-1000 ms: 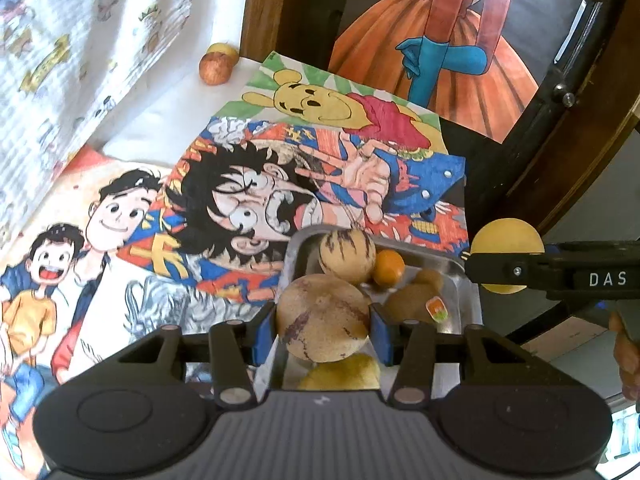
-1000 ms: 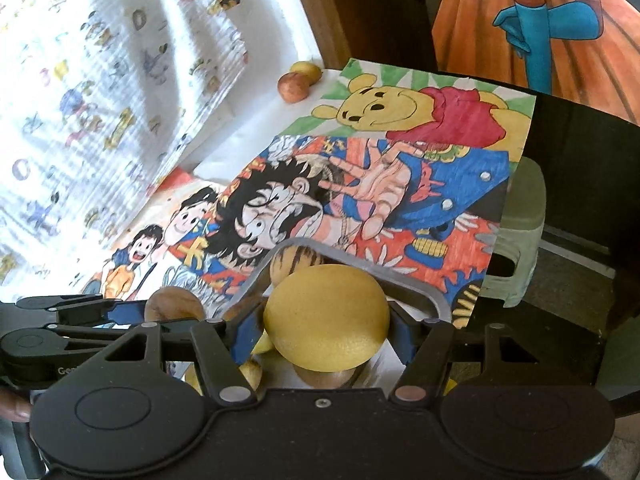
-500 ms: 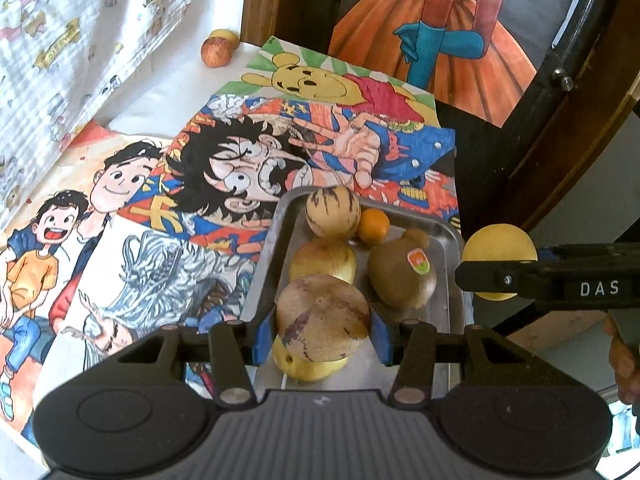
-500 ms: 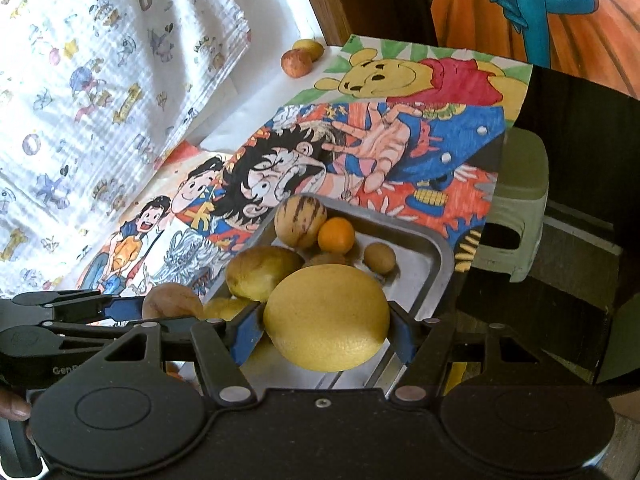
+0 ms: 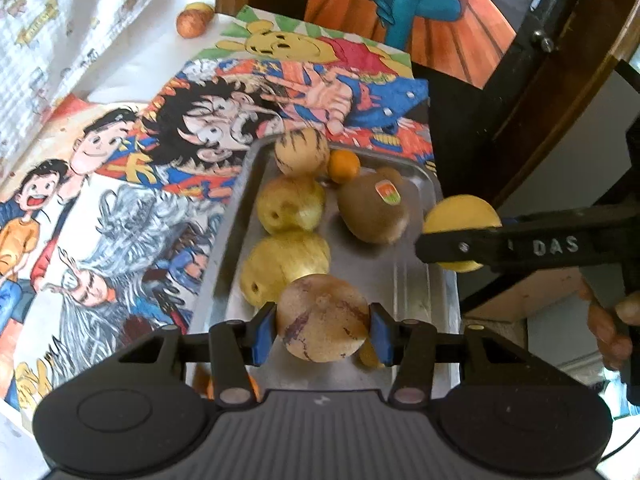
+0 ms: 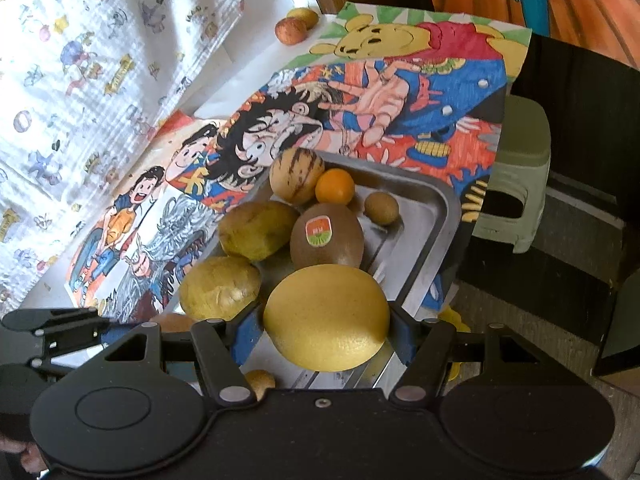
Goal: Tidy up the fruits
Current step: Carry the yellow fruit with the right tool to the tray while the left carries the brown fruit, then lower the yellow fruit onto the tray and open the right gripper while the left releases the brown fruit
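Both claws carrying fruit over the metal tray, placing step.

Left claw (image 5: 323, 330) is clamped on a tan purple-streaked fruit (image 5: 322, 317) above the near end of the tray (image 5: 416, 280); right claw (image 6: 326, 330) grips a big yellow fruit (image 6: 326, 317) over the tray's near right part. Tray already holds a stickered kiwi (image 6: 327, 236), a small orange (image 6: 335, 186) and others. Two fruits (image 6: 291, 30) sit at the far end of the surface. Likely next: lower each into a free spot, release.
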The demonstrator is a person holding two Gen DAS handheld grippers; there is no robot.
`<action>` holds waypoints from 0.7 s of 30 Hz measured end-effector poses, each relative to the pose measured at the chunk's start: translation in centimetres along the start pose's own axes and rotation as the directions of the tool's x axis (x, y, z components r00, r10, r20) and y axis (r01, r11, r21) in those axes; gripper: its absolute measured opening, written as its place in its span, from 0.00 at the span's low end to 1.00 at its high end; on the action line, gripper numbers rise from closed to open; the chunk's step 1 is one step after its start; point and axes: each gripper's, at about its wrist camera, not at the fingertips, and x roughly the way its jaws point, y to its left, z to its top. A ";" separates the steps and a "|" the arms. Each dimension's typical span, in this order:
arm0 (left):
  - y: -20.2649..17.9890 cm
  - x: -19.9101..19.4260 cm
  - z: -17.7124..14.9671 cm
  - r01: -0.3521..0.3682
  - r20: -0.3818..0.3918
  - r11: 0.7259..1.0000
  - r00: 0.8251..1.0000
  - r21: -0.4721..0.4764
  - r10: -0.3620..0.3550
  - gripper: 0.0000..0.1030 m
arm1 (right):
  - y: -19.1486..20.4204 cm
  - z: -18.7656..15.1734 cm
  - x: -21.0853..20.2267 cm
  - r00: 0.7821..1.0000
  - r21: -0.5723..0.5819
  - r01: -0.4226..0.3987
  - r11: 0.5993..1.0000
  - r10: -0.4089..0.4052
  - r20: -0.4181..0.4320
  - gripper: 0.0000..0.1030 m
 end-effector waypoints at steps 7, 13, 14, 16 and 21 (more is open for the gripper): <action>-0.7 0.3 -1.8 0.028 -0.069 0.999 0.997 0.041 -0.025 0.51 | 0.0 -0.8 0.9 1.000 0.011 0.002 1.000 -0.002 -0.031 0.65; -1.4 0.9 -3.1 0.051 -0.126 0.997 0.991 0.060 -0.043 0.51 | 0.2 -1.3 1.4 0.999 0.014 -0.003 1.000 0.004 -0.046 0.65; -1.4 1.0 -3.2 0.052 -0.134 0.997 0.990 0.060 -0.044 0.51 | 0.3 -1.3 1.4 0.999 0.009 -0.004 1.000 0.004 -0.045 0.65; -1.6 1.3 -3.5 0.052 -0.151 0.997 0.988 0.063 -0.042 0.51 | 0.3 -1.4 1.5 0.999 0.008 -0.009 1.000 0.010 -0.047 0.65; -1.7 1.6 -4.0 0.044 -0.172 0.997 0.985 0.062 -0.033 0.51 | 0.6 -1.5 1.7 0.998 0.003 -0.019 1.000 0.019 -0.055 0.65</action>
